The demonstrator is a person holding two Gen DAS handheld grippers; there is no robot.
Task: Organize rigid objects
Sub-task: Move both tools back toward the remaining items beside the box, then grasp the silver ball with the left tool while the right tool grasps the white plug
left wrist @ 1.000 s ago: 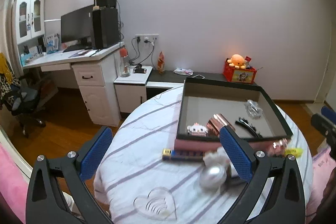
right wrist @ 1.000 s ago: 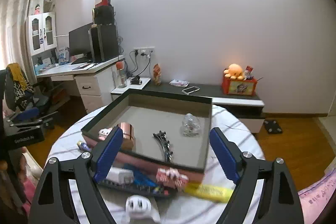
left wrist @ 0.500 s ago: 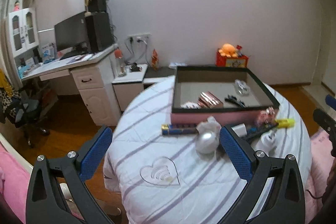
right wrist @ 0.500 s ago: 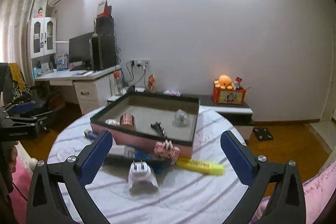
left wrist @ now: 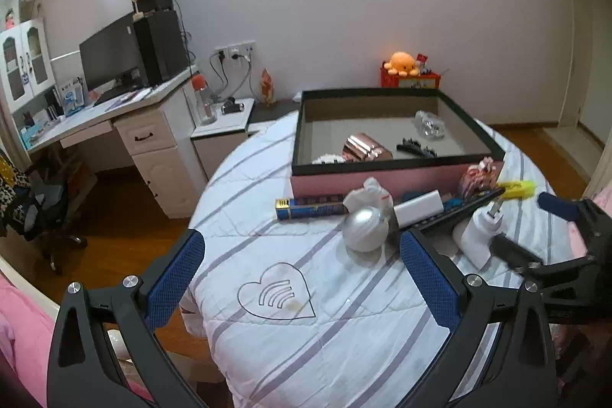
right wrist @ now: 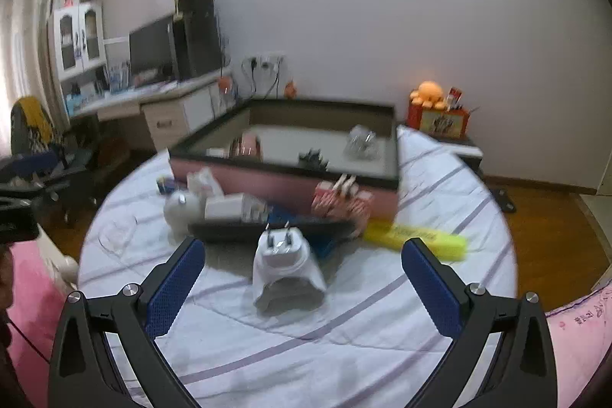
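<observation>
On the round striped table stands a pink box with a black rim (left wrist: 394, 166) (right wrist: 283, 166); a rose-gold case, a black hair clip and a clear glass piece lie in it. In front of it lie a silver ball (left wrist: 363, 228), a blue-gold stick (left wrist: 310, 209), a white block, a black bar, a pink-striped piece (right wrist: 340, 199) and a yellow pack (right wrist: 415, 236). A white plug adapter (right wrist: 285, 262) (left wrist: 482, 236) lies between the wide-open jaws of my right gripper (right wrist: 302, 285) (left wrist: 524, 220), untouched. My left gripper (left wrist: 302, 278) is open over a clear heart-shaped dish (left wrist: 275, 295).
The table edge drops off to wooden floor on the left. A white desk (left wrist: 114, 125) with a monitor, a low cabinet and an office chair (left wrist: 42, 209) stand beyond it. A red box with an orange plush (left wrist: 405, 71) sits by the wall. Pink bedding lies at the lower corners.
My right gripper opened wider and sank toward the plug adapter, which now lies between its fingers. My left gripper drew back from the box, so the heart dish lies between its fingers.
</observation>
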